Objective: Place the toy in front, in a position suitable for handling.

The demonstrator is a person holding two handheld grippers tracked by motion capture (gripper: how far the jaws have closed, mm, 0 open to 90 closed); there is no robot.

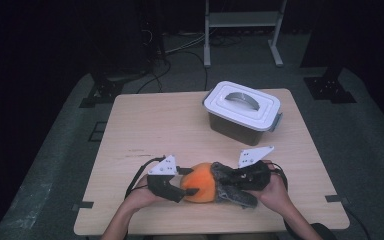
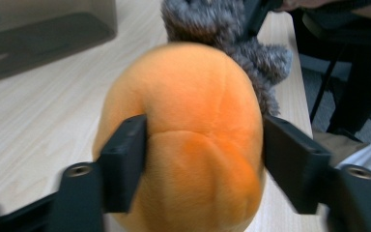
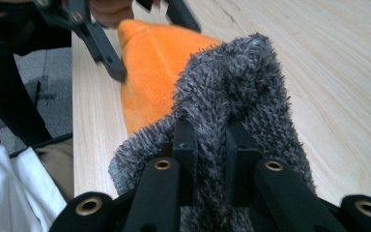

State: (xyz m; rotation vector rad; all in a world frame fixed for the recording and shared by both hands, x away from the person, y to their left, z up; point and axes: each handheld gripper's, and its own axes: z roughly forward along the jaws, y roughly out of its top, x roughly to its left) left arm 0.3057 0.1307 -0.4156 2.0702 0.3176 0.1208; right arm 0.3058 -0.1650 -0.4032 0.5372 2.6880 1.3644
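Straddling the orange plush (image 2: 188, 140), the left tongs (image 1: 186, 186) stand part-open around its rounded body: in the left gripper view one black jaw lies against the plush's flank on that view's left, while the other jaw sits just beside the opposite flank, and I cannot tell whether that one touches. No squeeze shows in the fabric there. Just beyond the left tongs, on the far end of the plush, a grey fuzzy piece (image 3: 236, 92) joins the orange body. The right tongs (image 1: 228, 176) are clamped narrow on that grey piece, their two jaws pinching a fold of the shaggy fabric between them, as the right gripper view shows close up. Plush and grey piece lie together between the two tongs, resting on the tabletop (image 1: 150, 125) near its front edge, with a hand behind each of the tongs. Past the right tongs in the right gripper view, the orange body stretches away toward the left tongs' jaws. Well beyond both tongs, toward the tabletop's far right part, stands a clear storage box (image 1: 230, 127) with its white lid (image 1: 242, 105) on and a grey handle across the top.
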